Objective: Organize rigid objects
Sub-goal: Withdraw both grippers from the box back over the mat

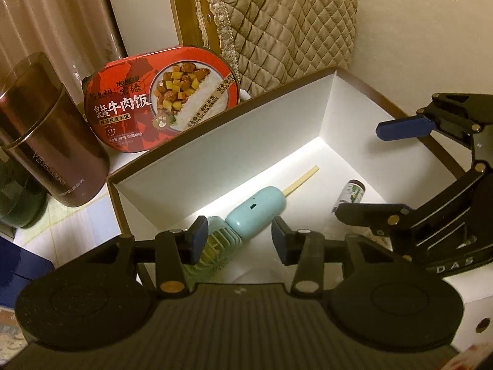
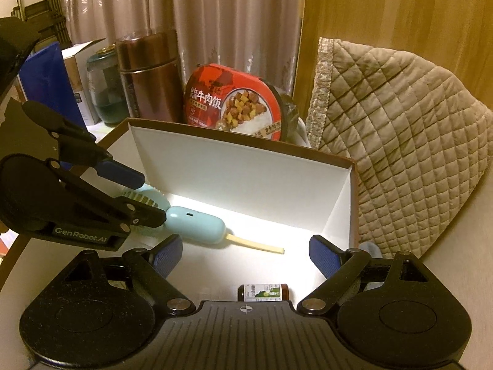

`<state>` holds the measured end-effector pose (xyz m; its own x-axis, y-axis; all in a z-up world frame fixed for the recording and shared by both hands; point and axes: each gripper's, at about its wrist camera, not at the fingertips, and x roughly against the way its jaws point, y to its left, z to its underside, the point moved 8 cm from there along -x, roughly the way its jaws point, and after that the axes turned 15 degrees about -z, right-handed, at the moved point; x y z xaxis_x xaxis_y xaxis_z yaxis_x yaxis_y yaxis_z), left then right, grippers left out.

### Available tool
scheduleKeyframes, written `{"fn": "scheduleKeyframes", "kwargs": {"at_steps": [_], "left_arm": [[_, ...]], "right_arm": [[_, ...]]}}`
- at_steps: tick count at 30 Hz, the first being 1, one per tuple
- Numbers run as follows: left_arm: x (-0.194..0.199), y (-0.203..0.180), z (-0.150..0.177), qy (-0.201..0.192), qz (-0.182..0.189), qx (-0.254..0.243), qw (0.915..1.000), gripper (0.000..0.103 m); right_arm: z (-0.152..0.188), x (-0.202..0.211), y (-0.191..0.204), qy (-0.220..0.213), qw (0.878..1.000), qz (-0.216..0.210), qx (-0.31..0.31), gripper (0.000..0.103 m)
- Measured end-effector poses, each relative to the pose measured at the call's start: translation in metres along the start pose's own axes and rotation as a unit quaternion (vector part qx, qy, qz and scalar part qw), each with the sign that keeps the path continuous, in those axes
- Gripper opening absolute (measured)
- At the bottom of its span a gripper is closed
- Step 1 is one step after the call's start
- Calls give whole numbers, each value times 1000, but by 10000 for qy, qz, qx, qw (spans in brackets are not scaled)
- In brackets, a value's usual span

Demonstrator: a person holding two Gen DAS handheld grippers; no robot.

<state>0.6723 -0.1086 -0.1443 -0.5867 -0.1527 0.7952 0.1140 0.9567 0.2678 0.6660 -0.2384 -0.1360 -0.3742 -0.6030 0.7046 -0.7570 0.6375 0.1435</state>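
Note:
A white box (image 1: 326,104) with brown edges lies open; it also shows in the right wrist view (image 2: 246,166). Inside lie a light-blue handheld fan (image 1: 255,208), also seen in the right wrist view (image 2: 194,225), a thin wooden stick (image 1: 302,180) and a small dark bottle (image 1: 354,192) with a green label, also in the right wrist view (image 2: 263,291). My left gripper (image 1: 238,236) is open above the fan's head, holding nothing. My right gripper (image 2: 245,252) is open above the bottle, holding nothing; it appears in the left wrist view (image 1: 382,169).
Behind the box stand a red instant-rice bowl (image 1: 160,101), a brown thermos (image 1: 49,148) and a green glass jar (image 2: 106,92). A quilted beige cover (image 1: 292,27) lies at the back right. A blue box (image 2: 46,80) is at the left.

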Motion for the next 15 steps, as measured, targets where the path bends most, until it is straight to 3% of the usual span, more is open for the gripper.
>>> {"fn": "scheduleKeyframes", "kwargs": {"at_steps": [7,15], "left_arm": [[26,1,2,-155,217,181,9995,41],[81,8,7,-519,460,430,9967,45]], "right_arm": [[5,22,7,-168,9997,-14,-156,86],[4,68,29,-620,9972,-99,-403,86]]}}
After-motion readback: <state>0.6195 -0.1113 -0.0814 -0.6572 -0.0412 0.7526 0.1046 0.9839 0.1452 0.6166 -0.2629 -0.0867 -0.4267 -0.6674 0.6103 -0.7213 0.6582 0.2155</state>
